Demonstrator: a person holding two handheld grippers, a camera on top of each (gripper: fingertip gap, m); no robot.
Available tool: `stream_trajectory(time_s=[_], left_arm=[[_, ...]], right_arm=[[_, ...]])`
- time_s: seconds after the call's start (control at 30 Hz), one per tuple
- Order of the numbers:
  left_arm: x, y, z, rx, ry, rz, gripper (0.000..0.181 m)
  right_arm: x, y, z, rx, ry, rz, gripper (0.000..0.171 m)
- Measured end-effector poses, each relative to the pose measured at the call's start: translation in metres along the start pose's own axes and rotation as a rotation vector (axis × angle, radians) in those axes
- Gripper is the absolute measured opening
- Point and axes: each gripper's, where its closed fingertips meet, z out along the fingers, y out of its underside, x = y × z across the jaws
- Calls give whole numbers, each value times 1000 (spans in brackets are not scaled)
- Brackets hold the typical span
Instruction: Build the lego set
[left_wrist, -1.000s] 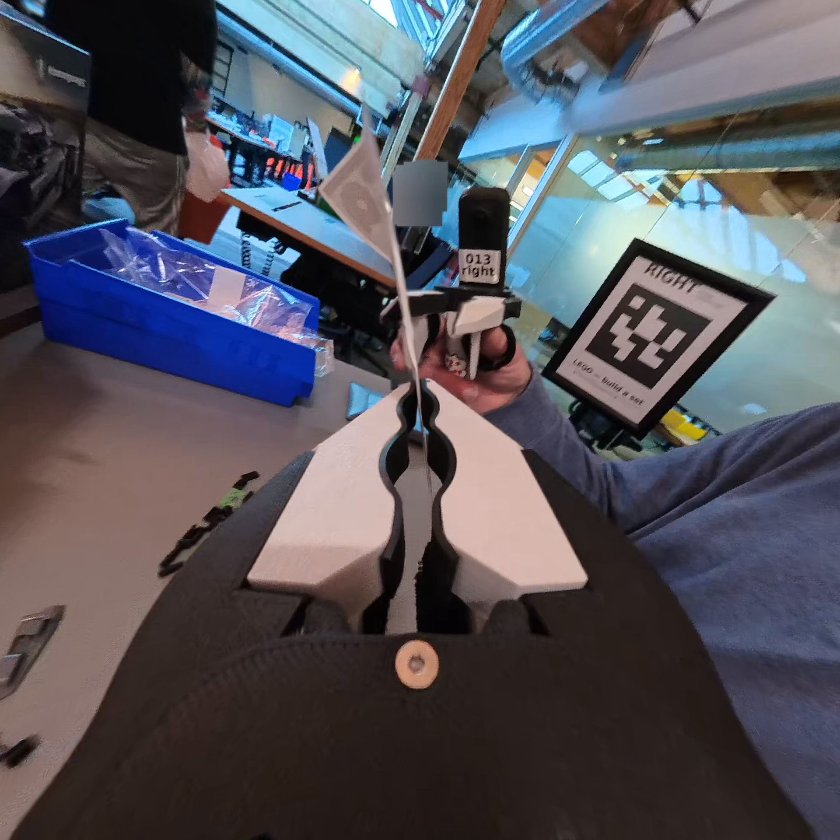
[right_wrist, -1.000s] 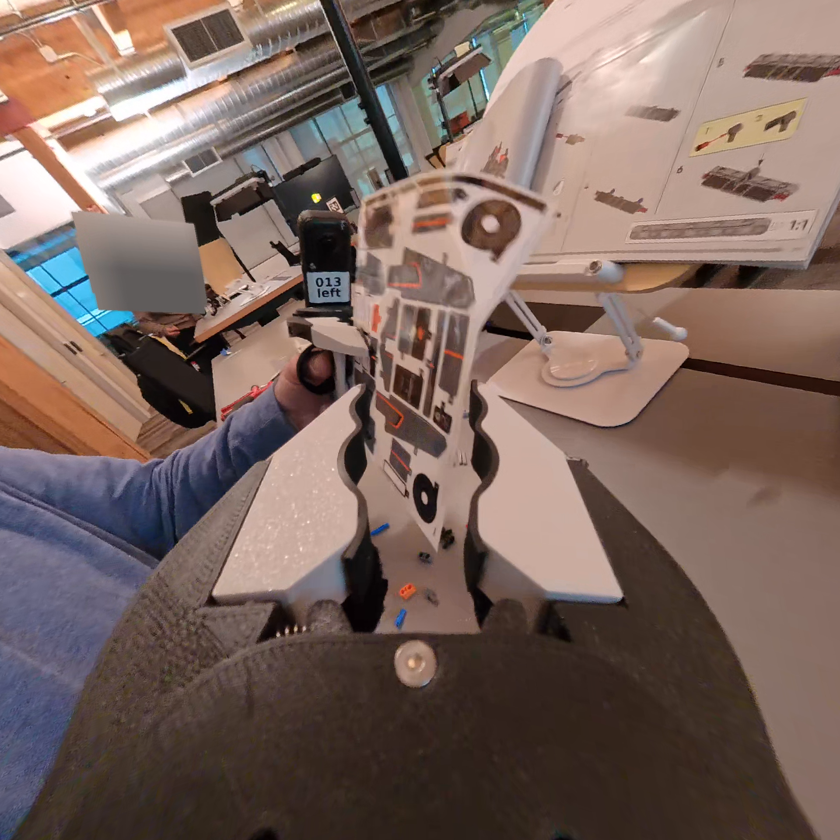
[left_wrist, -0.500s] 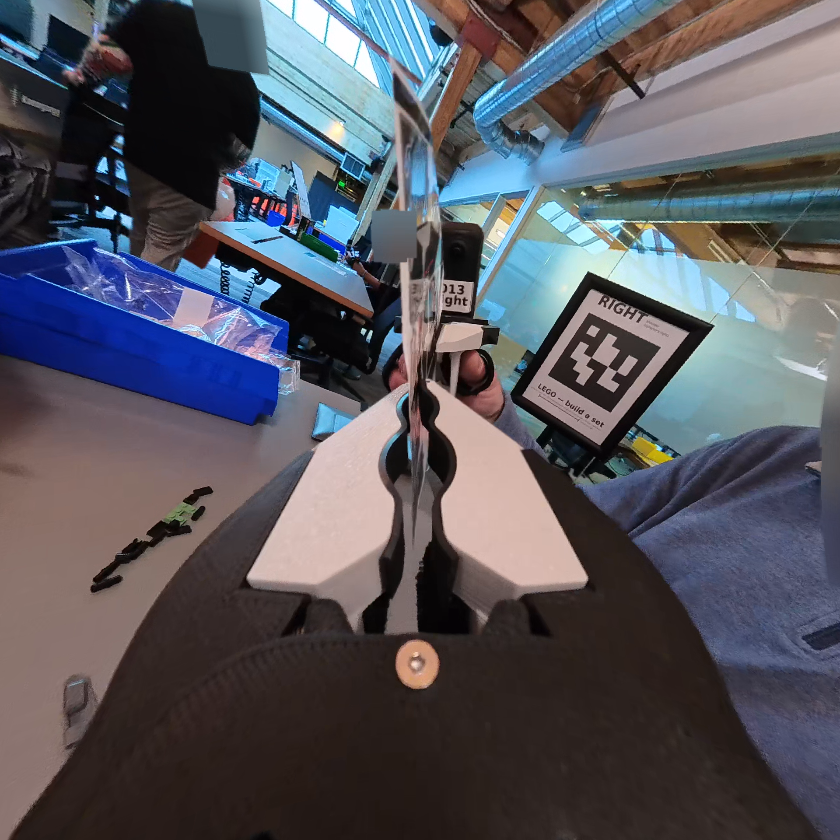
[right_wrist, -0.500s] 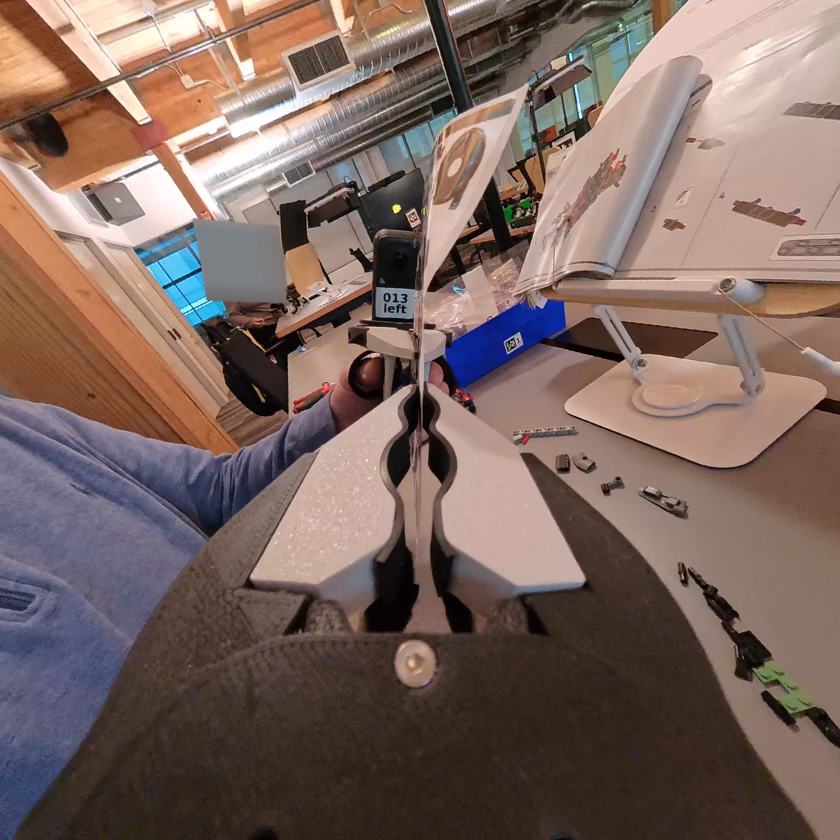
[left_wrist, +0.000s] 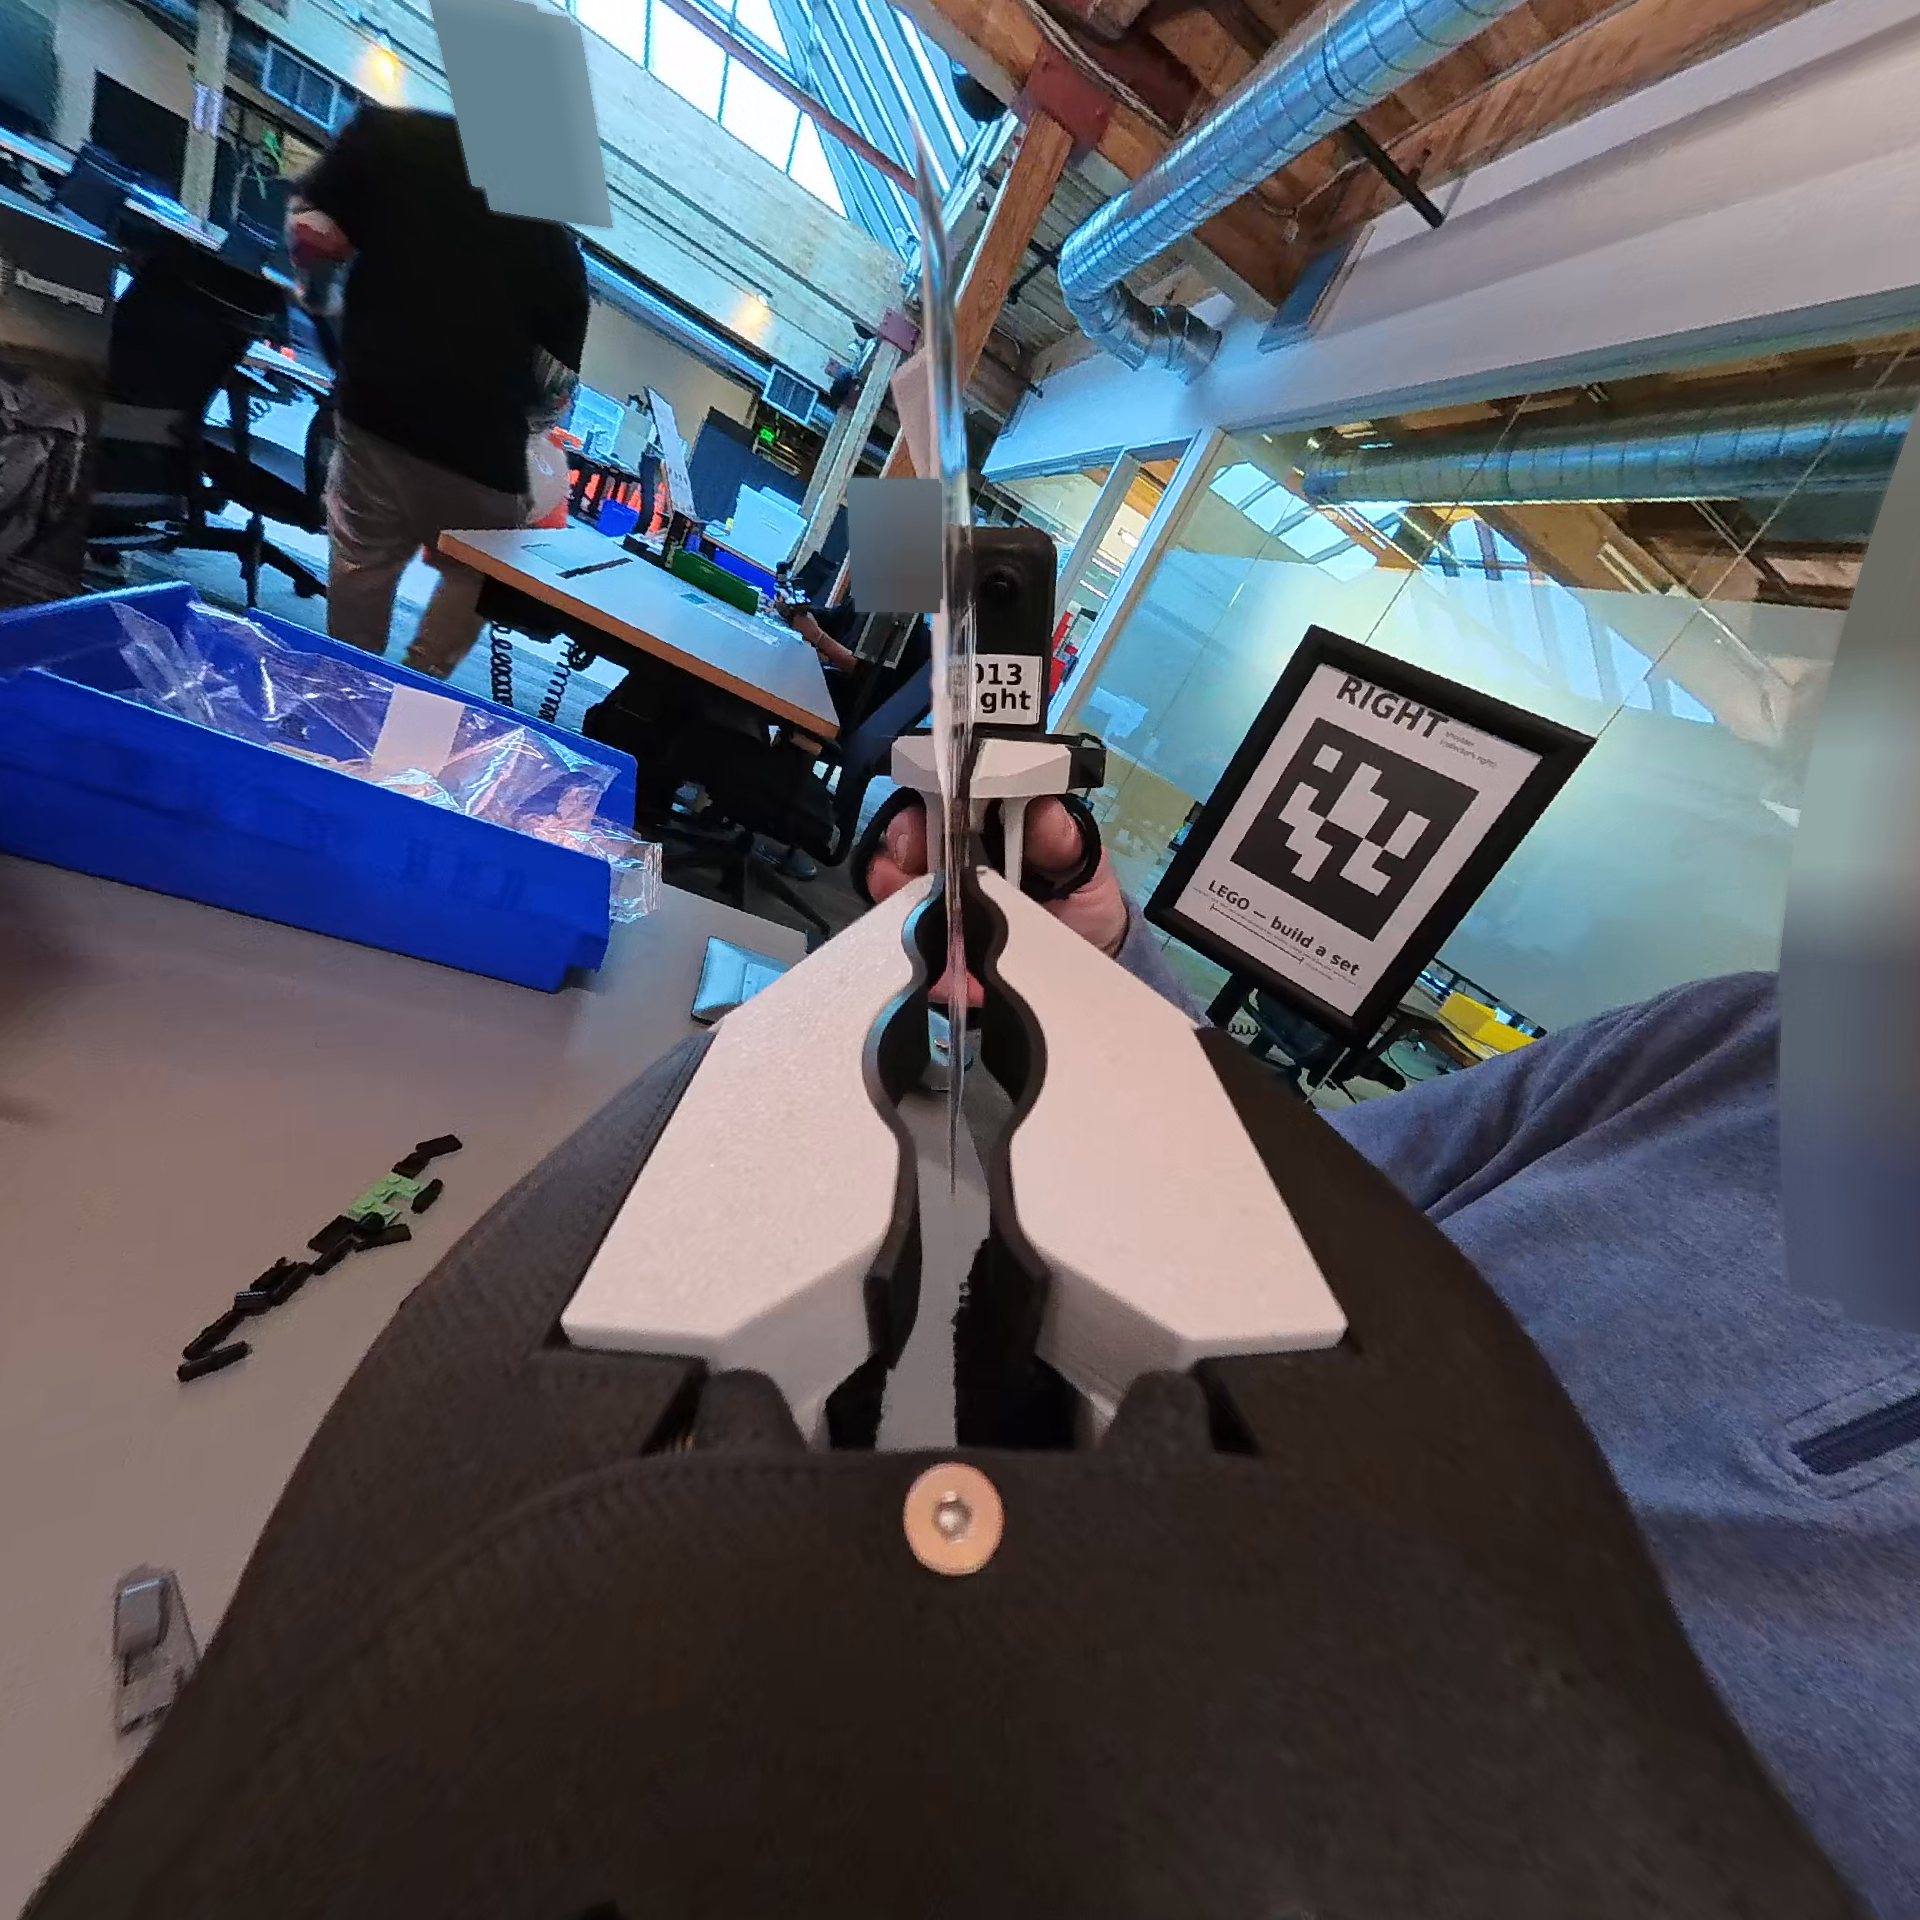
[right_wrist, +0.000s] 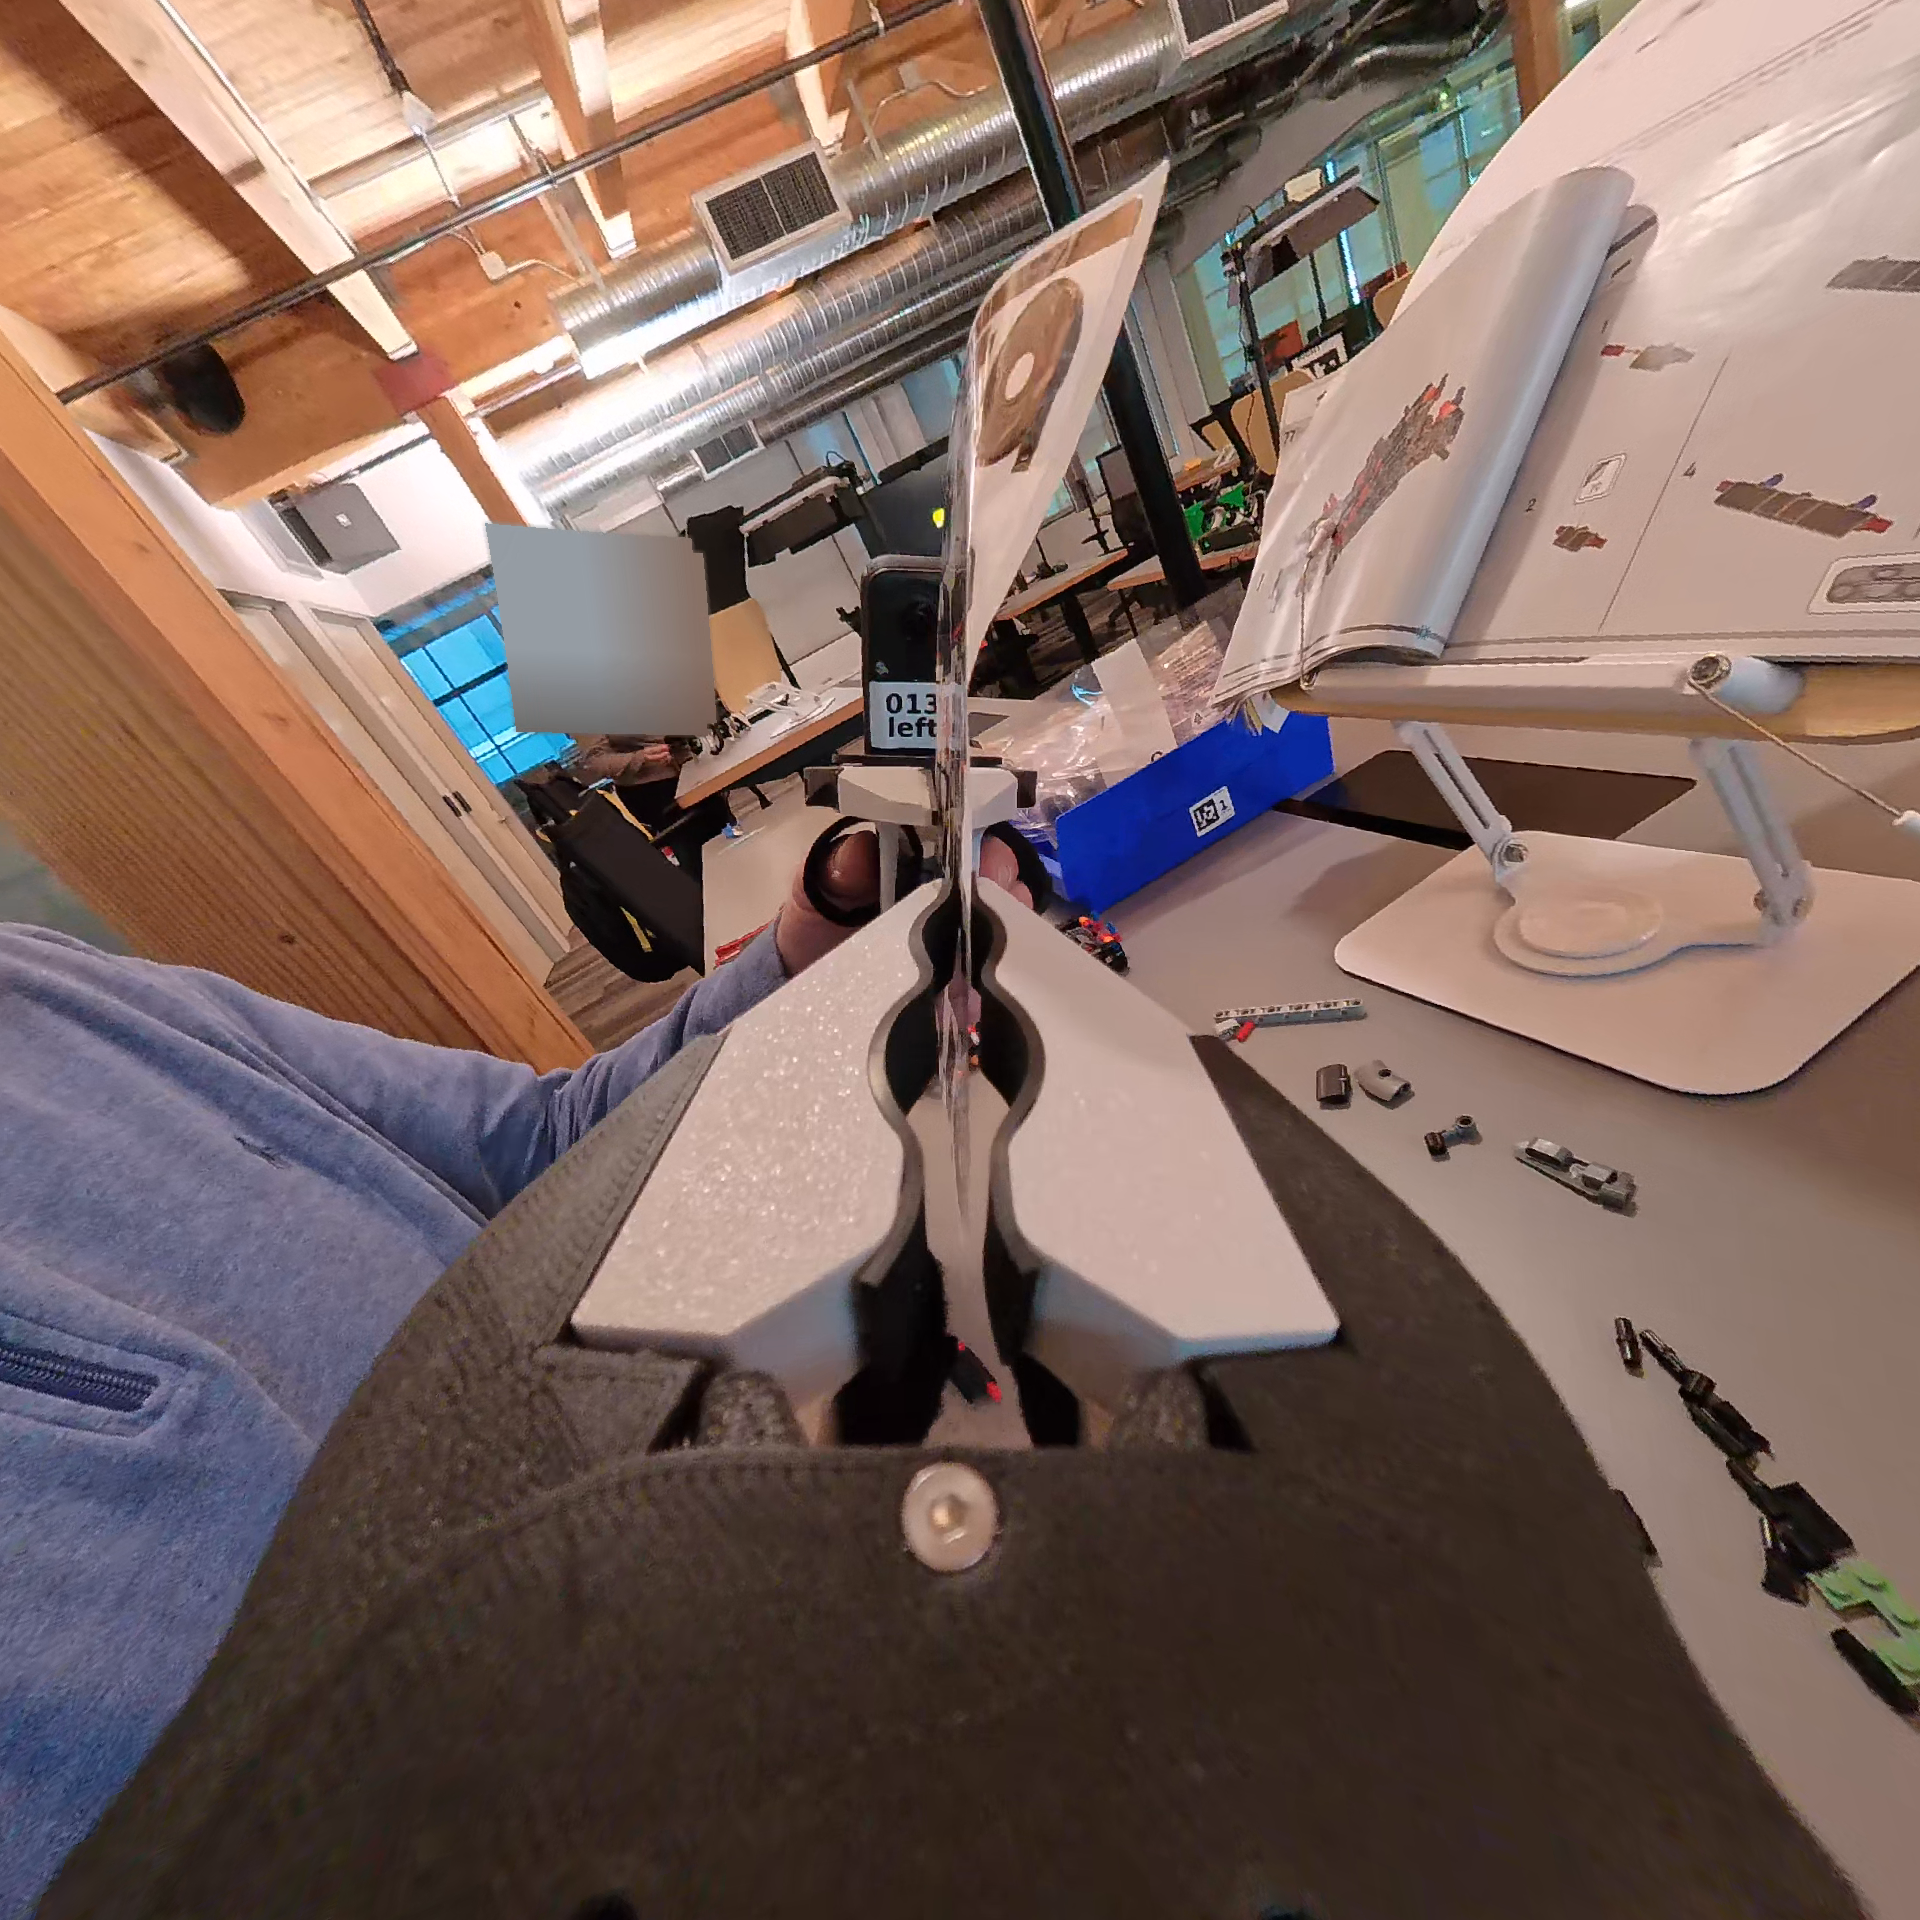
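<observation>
A sticker sheet (right_wrist: 1039, 353) with printed parts stands upright and edge-on between both grippers; in the left wrist view it shows as a thin curved edge (left_wrist: 948, 416). My left gripper (left_wrist: 951, 899) is shut on its lower part. My right gripper (right_wrist: 961, 909) is shut on the same sheet from the opposite side. Each gripper faces the other: the right one (left_wrist: 982, 769) shows in the left wrist view, the left one (right_wrist: 914, 790) in the right wrist view. Black and green lego pieces (left_wrist: 343, 1236) lie on the grey table, also seen in the right wrist view (right_wrist: 1787, 1507).
An open instruction booklet (right_wrist: 1507, 416) rests on a white stand (right_wrist: 1621, 956) to the right. Small grey pieces (right_wrist: 1574, 1174) lie near it. A blue bin (left_wrist: 260, 821) holds plastic bags. A framed marker sign (left_wrist: 1361, 821) stands behind. A person stands in the background. There is about 7 cm between the tips of the two grippers.
The right gripper, open around the sheet a second ago, has closed on it. The sheet has turned edge-on to both cameras and both grippers have shifted with it.
</observation>
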Motion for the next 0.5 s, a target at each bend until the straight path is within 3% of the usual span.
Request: stream_trajectory(time_s=[0.5], left_arm=[[-1,-3,-7,26,-20,-9,2]], right_arm=[[-1,0,1,12,-13,19,0]])
